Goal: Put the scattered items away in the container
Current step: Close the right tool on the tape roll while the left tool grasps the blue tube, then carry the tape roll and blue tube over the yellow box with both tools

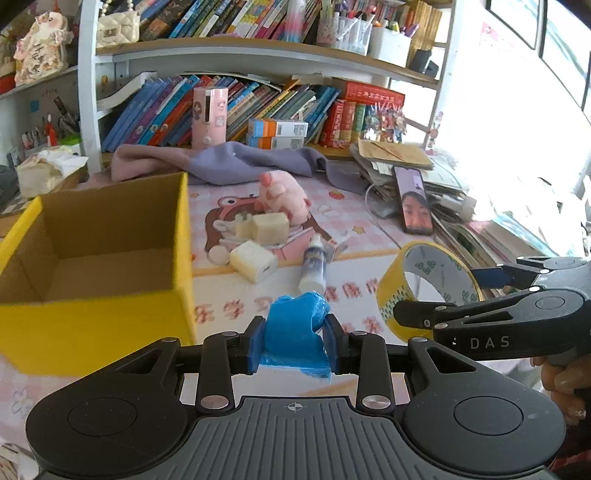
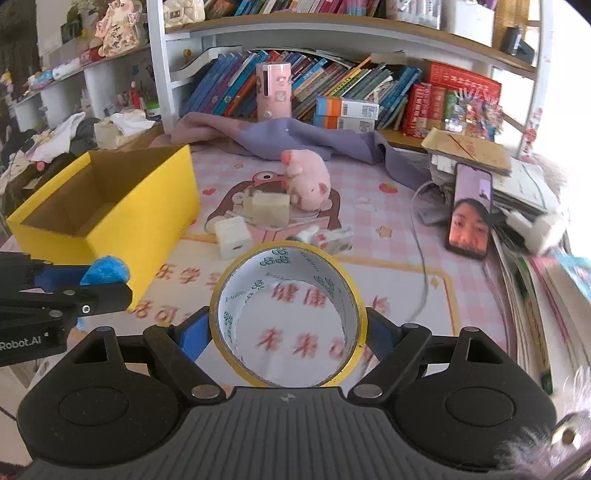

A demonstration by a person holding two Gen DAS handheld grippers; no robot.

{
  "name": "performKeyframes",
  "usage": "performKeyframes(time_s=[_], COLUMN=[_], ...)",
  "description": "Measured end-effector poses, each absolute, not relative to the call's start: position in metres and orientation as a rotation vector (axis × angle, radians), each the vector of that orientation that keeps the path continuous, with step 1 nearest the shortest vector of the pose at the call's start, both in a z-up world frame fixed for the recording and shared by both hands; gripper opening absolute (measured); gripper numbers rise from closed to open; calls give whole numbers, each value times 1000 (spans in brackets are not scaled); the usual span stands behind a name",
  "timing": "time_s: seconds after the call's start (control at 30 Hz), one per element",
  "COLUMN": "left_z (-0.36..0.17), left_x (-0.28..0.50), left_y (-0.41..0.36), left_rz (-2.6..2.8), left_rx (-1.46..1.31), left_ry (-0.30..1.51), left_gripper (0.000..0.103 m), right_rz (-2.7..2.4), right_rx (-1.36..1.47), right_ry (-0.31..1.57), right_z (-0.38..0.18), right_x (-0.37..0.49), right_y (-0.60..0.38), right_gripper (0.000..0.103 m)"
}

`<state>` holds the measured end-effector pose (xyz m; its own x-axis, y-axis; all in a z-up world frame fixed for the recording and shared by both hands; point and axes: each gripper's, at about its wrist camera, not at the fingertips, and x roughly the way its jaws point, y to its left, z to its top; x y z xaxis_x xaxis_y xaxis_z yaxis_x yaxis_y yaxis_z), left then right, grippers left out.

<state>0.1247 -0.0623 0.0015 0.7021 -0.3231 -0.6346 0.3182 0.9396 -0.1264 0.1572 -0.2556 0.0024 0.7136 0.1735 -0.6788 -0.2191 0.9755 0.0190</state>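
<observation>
Home seen, probably child's room: shelves [image 2: 332, 27] packed with books [image 2: 343, 86], cartoon mat [image 2: 388, 221] spread over table, pink plush [image 2: 308, 181], clothes [image 2: 62, 136] heaped at left.

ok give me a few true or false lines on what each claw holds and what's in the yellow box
1. The left claw is shut on a blue soft item. True.
2. The right claw holds a pink plush. False: it grips the yellow tape roll; the pink plush lies on the mat.
3. The yellow box already holds the white chargers. False: its visible inside looks empty; a white charger sits on the mat.
4. A phone leans against the stacked books. True.
</observation>
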Motion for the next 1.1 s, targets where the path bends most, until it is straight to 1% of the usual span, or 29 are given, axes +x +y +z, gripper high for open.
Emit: performKeyframes(time_s=[0.27,0.5,0.7,1.1], left_z=[-7,-4,-2,0], left_x=[62,40,28,9], left_y=[-7,26,39,91], left_rz=[-369,-343,-321,-190], left_rx=[-7,-55,-62,-129], left_ry=[746,732,715,683], left_gripper=[31,31,31,31], right_rz=[167,193,218,368], right_rx=[-16,-61,-78,-136], right_ry=[775,767,755,750], right_z=[-14,-5,-3,-2], right_x=[79,49,40,42], right_y=[-206,-169,-155,-102], right_gripper=[83,83,83,83])
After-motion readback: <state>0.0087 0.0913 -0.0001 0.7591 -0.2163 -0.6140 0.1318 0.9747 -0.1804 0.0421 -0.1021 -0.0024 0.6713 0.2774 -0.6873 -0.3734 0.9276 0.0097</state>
